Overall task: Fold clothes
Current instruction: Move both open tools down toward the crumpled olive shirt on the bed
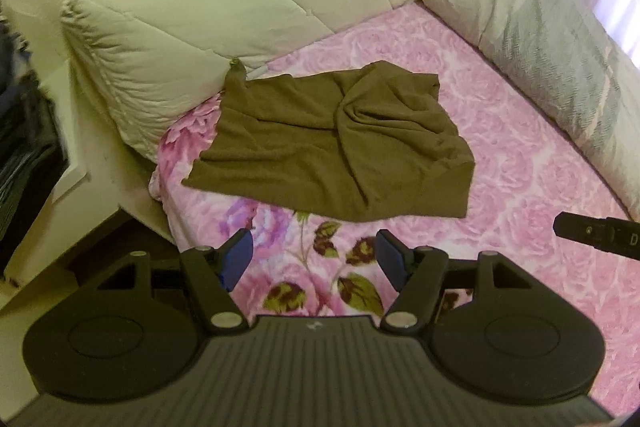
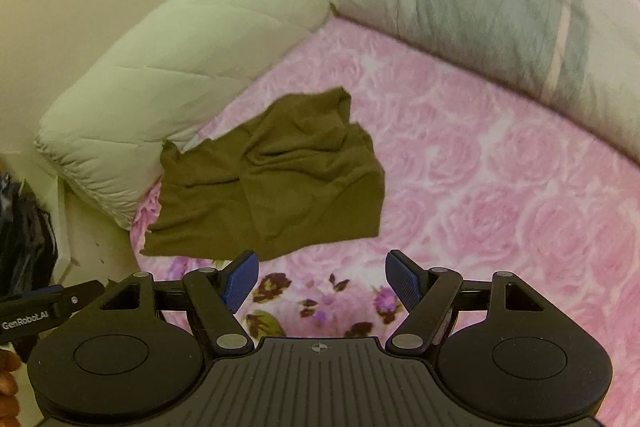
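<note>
An olive-brown garment [image 1: 324, 143] lies crumpled and partly folded over on the pink rose-patterned bedspread [image 1: 500, 155]; it also shows in the right wrist view as the same olive garment [image 2: 272, 179]. My left gripper [image 1: 316, 255] hovers just short of the garment's near edge, jaws wide apart, nothing between the blue pads [image 1: 240, 251]. My right gripper [image 2: 322, 277] is likewise open and empty, a little short of and to the right of the garment's near edge. The right gripper's black body [image 1: 596, 233] pokes in at the right edge of the left wrist view.
A pale green quilted duvet [image 1: 224, 7] is rolled along the bed's far left side, touching the garment's far corner. A grey-green pillow [image 1: 540, 39] lines the far right side. The bed's left edge drops to the floor, with dark items [image 1: 24, 131] beside it. A hand [image 2: 8, 387] is at lower left.
</note>
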The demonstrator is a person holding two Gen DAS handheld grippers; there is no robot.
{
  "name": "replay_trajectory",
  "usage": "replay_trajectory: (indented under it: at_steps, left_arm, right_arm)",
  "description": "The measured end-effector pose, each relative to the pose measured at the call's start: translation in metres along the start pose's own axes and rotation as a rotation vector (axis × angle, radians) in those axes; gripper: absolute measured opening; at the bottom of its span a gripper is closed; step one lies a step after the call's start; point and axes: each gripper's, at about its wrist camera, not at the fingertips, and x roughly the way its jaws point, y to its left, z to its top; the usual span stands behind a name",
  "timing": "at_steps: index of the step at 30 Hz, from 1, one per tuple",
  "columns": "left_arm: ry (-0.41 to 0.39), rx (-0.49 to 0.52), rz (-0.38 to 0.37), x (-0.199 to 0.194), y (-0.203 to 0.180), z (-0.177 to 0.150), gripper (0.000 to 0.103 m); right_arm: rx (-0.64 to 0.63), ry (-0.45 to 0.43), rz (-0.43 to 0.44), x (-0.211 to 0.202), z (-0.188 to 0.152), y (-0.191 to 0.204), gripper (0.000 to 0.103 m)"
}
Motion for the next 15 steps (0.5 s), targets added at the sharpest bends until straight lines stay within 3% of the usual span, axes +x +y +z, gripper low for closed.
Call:
replay_trajectory:
  at_steps: [15]
  left_arm:
    - [0.137, -0.001, -0.015, 0.149, 0.044, 0.066, 0.064]
  right_arm:
    - [0.204, 0.15, -0.069, 0.151, 0.045, -0.024, 0.073]
